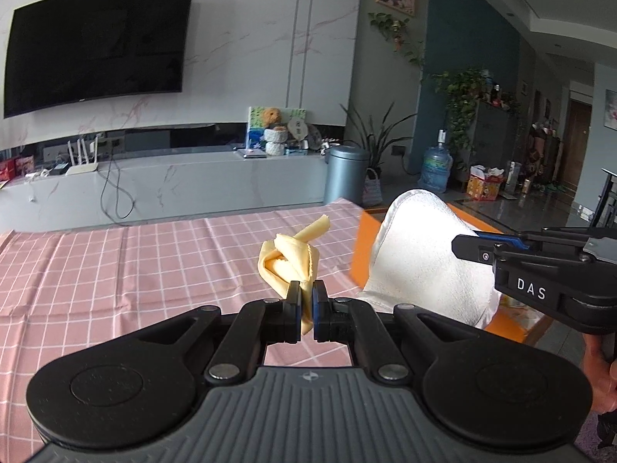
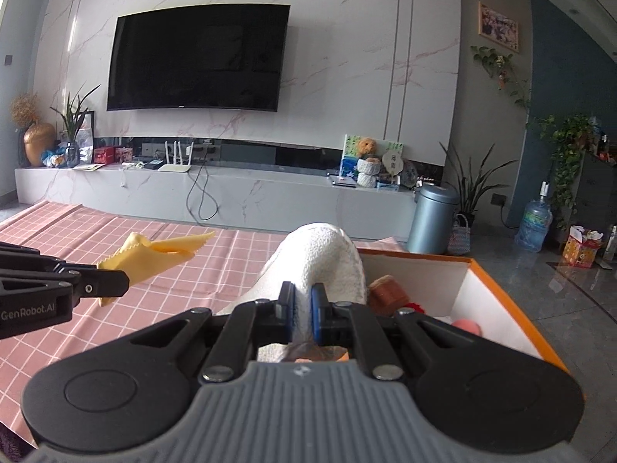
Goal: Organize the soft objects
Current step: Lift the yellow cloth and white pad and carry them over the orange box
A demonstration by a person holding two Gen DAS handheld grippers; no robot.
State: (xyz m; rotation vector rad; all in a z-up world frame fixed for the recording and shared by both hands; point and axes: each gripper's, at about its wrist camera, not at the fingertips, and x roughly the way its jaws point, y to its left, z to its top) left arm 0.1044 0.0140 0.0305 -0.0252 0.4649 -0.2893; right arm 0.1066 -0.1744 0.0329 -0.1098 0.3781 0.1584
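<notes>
The left gripper [image 1: 307, 293] has its 2 fingers clamped on a crumpled yellow cloth [image 1: 287, 258], held up above a table covered in a pink checked tablecloth [image 1: 115, 262]. At 3 o'clock from it, the right gripper [image 2: 301, 297] has its 2 fingers pinched on a white towel [image 2: 320, 254], raised at the near left edge of an open orange box [image 2: 513, 301]. Inside the box, at 3 o'clock from the towel, a brown soft toy [image 2: 387, 287] is partly visible. A dark television [image 2: 196, 58] hangs at 12 o'clock.
</notes>
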